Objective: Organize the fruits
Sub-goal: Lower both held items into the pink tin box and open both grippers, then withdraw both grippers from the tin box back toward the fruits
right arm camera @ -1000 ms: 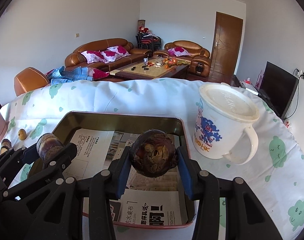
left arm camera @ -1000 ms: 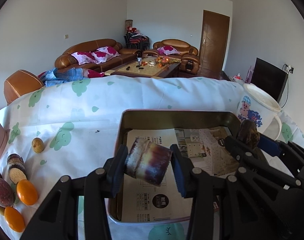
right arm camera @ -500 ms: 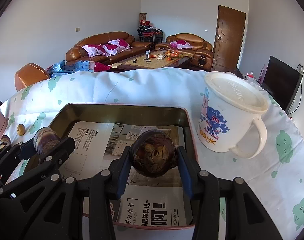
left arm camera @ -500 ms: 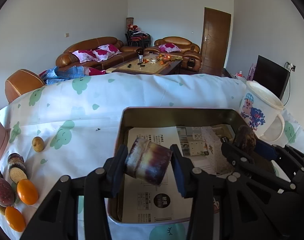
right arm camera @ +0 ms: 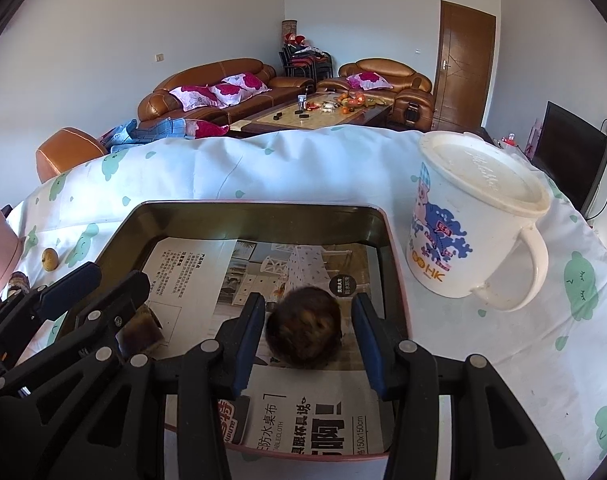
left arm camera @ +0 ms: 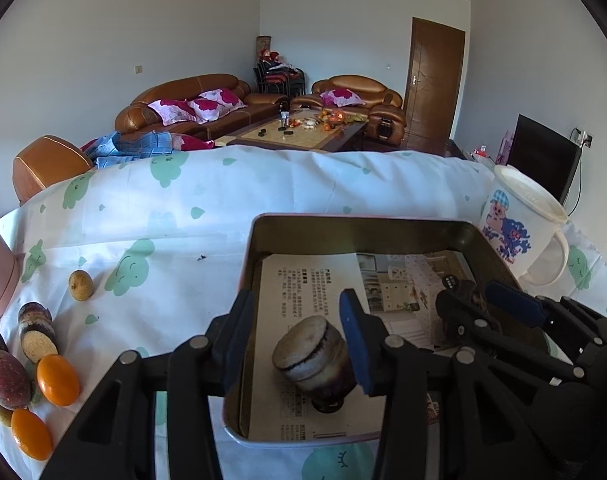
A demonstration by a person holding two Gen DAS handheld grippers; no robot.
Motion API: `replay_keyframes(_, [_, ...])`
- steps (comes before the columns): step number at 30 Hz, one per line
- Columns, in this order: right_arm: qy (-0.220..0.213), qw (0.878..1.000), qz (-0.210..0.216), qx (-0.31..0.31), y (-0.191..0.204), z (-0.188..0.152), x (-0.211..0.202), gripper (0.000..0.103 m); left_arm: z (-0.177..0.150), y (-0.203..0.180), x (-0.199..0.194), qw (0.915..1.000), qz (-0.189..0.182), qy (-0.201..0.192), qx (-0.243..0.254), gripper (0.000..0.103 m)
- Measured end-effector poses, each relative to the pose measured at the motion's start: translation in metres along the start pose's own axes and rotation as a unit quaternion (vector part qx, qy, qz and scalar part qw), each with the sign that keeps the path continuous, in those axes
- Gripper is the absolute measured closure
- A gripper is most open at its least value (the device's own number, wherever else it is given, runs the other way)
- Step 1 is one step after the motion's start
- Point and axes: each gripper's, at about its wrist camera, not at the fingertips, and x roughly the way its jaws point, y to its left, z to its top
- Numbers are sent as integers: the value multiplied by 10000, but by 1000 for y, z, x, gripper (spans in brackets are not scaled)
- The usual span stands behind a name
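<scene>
Release step: your left gripper [left arm camera: 299, 336] and right gripper [right arm camera: 305, 324] stand clear, jaws apart, of the striped cane cylinder [left arm camera: 309, 354] and round brown fruit [right arm camera: 303, 326] on the paper-lined metal tray [right arm camera: 259, 216]. Next, retract toward 6 o'clock.

Round fruit [right arm camera: 303, 332] blurred, kind unclear

Pretty tight in the middle here. The metal tray [right arm camera: 259, 216] has raised walls all round, so anything going in has to come over the rim. Inside, a cut cane piece [left arm camera: 311, 360] sits near the front-left on the paper lining and a dark round fruit [right arm camera: 303, 332] toward the right, with bare paper behind both. The big lidded mug [right arm camera: 475, 232] stands just beside the tray's right wall, blocking that side. Left of the tray the cloth [left arm camera: 175, 232] is mostly open, until the fruit cluster [left arm camera: 35, 360] at the far left edge.
</scene>
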Motion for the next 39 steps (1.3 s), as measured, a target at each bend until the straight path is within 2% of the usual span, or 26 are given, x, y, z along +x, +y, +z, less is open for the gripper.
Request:
replay_keyframes(4, [74,9994,283,162,-5,1,1,54,0,1,-4,10000,-3,-20,37,57])
replay_keyframes(7, [27,9978,567,333,-9,1,-2,50,2,6,-13,9999,-57,-105,-93,55])
replay_keyframes(9, [6,9963,730,457,-13,2,-3,46,4,11,-18,9993,237,-225,-162,33])
replay_keyframes(10, [-19,9954,807,526,-15,3,-4,44,4,14,-21,9986,371,-326,-204,28])
replay_keyframes(12, [-81,9925,1017,670,-19,3,-6,38,5,23,-28,9965,550,-516,-348,7])
replay_keyframes(14, [-173,9907,1120,749,-20,4,-9,30,6,32,-33,9948,604,-641,-519,0])
replay_keyframes(17, [-390,9909,1093,674,-16,5,-17,27,7,42,-38,9941,540,-690,-640,0])
replay_keyframes(29, [-1552,9851,631,390,-11,5,-59,26,1,46,-47,9902,1034,-873,-338,0])
replay_keyframes(39, [-1669,9844,511,217,0,-1,-54,26,-8,61,-53,9892,1139,-840,-378,0])
